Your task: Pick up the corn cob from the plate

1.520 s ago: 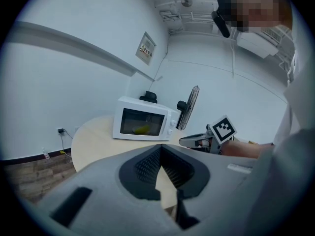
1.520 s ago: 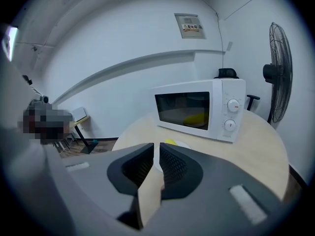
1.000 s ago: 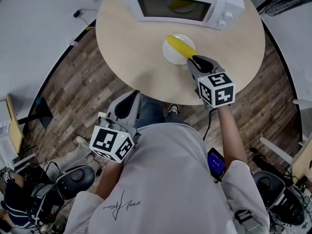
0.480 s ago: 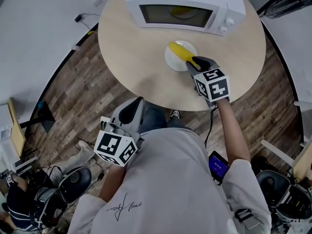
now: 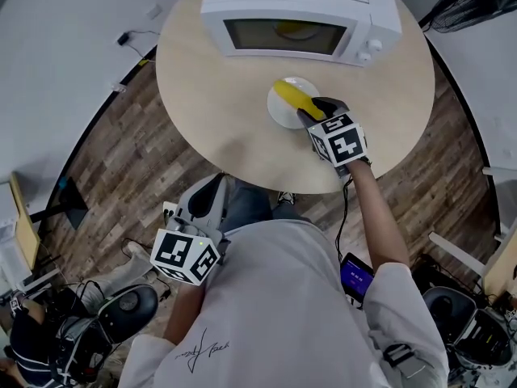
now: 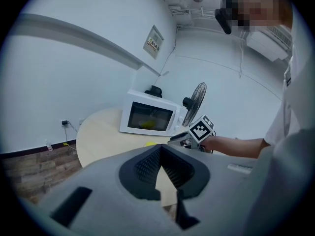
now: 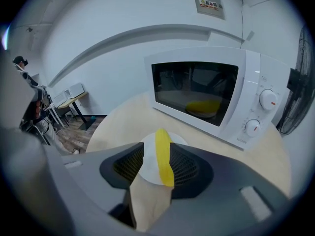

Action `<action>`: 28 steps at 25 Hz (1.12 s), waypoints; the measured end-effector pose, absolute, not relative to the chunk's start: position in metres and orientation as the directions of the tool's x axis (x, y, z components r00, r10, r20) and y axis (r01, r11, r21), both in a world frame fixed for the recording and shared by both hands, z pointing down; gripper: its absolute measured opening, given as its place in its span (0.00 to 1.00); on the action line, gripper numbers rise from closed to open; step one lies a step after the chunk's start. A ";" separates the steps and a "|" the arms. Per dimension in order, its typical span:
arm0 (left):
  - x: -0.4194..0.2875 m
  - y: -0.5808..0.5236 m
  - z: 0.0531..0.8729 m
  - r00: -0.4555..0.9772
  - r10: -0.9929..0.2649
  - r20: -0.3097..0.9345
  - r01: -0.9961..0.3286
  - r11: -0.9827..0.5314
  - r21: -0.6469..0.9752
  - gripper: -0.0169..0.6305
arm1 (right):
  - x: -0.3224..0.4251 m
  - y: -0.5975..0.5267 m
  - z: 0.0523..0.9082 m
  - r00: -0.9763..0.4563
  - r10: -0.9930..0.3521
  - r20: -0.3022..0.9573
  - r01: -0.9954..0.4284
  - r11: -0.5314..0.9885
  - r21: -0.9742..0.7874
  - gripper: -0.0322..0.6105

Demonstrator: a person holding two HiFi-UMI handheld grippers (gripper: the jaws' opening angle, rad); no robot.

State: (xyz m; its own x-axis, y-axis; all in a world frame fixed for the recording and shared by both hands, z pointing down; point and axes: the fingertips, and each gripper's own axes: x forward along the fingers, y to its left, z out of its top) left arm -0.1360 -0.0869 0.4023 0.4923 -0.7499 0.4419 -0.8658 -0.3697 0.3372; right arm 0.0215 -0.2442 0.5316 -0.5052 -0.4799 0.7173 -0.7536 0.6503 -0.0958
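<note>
The yellow corn cob [image 5: 291, 95] lies across a small white plate [image 5: 279, 114] on the round table, in front of the microwave. My right gripper [image 5: 311, 110] reaches down over the plate's near edge. Its jaws have just been opening. In the right gripper view the corn cob [image 7: 163, 156] lies between the spread pads of the right gripper [image 7: 157, 150], close to the right pad and clear of the left one. The plate [image 7: 148, 157] shows under it. My left gripper [image 5: 210, 191] hangs off the table near my body, and in its own view the left gripper [image 6: 160, 154] has its tips together with nothing in them.
A white microwave [image 5: 295, 6] stands at the back of the light wooden table [image 5: 218, 95], door closed, with something yellow [image 7: 203, 106] inside. A standing fan [image 6: 196, 96] is beyond it. Wood floor and chairs surround the table.
My right gripper has come forward and down over the plate, and its jaws have spread around the near end of the corn cob. The left gripper has stayed put.
</note>
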 end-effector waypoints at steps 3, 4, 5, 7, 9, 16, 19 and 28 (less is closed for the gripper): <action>-0.140 -0.088 0.404 0.487 -0.748 0.451 -0.869 -0.362 0.338 0.02 | 0.021 -0.249 0.538 -0.492 -0.480 0.726 -0.759 0.645 -0.087 0.34; -0.142 -0.088 0.404 0.486 -0.747 0.453 -0.870 -0.361 0.337 0.02 | 0.020 -0.251 0.540 -0.488 -0.477 0.731 -0.758 0.647 -0.083 0.34; -0.142 -0.089 0.405 0.485 -0.746 0.455 -0.870 -0.359 0.338 0.02 | 0.020 -0.252 0.543 -0.483 -0.472 0.737 -0.755 0.651 -0.078 0.35; -0.142 -0.091 0.406 0.485 -0.745 0.459 -0.870 -0.357 0.340 0.02 | 0.020 -0.254 0.549 -0.474 -0.461 0.750 -0.749 0.660 -0.067 0.36; -0.143 -0.092 0.407 0.484 -0.743 0.462 -0.870 -0.354 0.342 0.02 | 0.020 -0.256 0.554 -0.467 -0.451 0.761 -0.743 0.666 -0.061 0.37; -0.150 -0.093 0.409 0.475 -0.746 0.467 -0.875 -0.345 0.340 0.02 | 0.018 -0.260 0.571 -0.436 -0.429 0.791 -0.720 0.693 -0.021 0.38; -0.153 -0.093 0.410 0.472 -0.746 0.470 -0.876 -0.339 0.343 0.02 | 0.018 -0.261 0.578 -0.425 -0.410 0.807 -0.703 0.711 -0.009 0.39; -0.159 -0.097 0.415 0.473 -0.737 0.483 -0.876 -0.336 0.346 0.02 | 0.014 -0.268 0.594 -0.387 -0.377 0.842 -0.680 0.733 0.015 0.42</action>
